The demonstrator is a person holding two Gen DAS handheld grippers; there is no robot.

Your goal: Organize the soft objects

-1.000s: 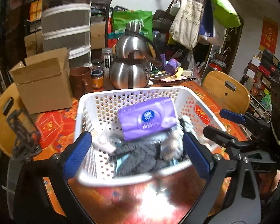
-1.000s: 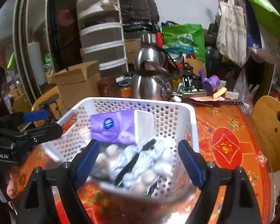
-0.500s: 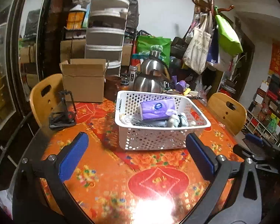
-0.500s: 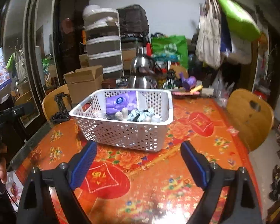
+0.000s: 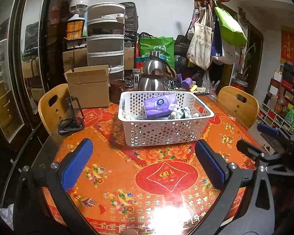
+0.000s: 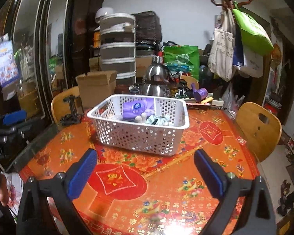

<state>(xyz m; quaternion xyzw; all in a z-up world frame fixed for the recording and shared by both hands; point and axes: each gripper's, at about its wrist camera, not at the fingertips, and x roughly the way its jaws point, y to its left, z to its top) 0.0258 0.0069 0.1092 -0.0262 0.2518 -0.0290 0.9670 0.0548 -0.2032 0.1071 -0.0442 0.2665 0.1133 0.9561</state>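
1. White perforated basket (image 5: 164, 131) on orange tablecloth (image 5: 166, 176), long axis across the left wrist view, holding purple tissue pack (image 5: 160, 104) and rolled socks (image 5: 181, 113).
2. Steel kettle (image 5: 153, 76) and cardboard box (image 5: 89, 87) just behind.
3. Left gripper (image 5: 143, 164) and right gripper (image 6: 145, 174) spread wide, empty, well short of basket; right jaws just opening.

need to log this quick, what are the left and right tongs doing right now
Left tongs: open, holding nothing, above the table.
Right tongs: open, jaws have just been opening, nothing between them.
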